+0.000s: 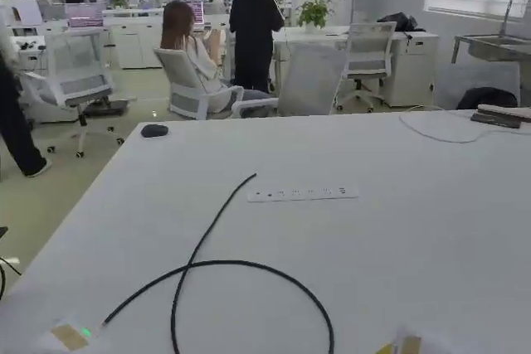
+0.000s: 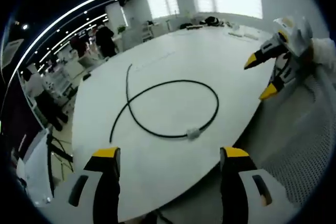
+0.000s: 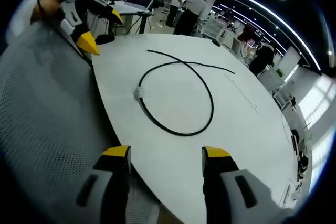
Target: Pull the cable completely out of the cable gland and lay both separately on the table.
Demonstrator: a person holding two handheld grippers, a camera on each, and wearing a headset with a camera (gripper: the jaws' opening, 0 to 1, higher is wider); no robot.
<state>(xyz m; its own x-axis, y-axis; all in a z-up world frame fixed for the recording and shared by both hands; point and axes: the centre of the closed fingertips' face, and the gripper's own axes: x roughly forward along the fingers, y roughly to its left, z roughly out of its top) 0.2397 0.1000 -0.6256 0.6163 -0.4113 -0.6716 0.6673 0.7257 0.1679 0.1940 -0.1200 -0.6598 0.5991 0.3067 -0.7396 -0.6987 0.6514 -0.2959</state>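
Note:
A black cable (image 1: 249, 264) lies in a loop on the white table (image 1: 415, 246), one end trailing toward the far side. In the left gripper view the cable (image 2: 173, 82) passes through a small white cable gland (image 2: 193, 132) at the near side of the loop. My left gripper (image 2: 170, 156) is open at the near table edge, short of the gland. My right gripper (image 3: 166, 153) is open too, with the cable (image 3: 211, 98) and gland (image 3: 139, 93) ahead of it. Each gripper shows in the other's view, right (image 2: 265, 74) and left (image 3: 102, 30), both holding nothing.
A flush white power strip (image 1: 303, 194) sits in the table beyond the loop, and a dark mouse (image 1: 154, 130) lies at the far left edge. Grey mesh fabric (image 3: 47, 103) lies below the near table edge. People and office chairs (image 1: 191, 80) stand behind the table.

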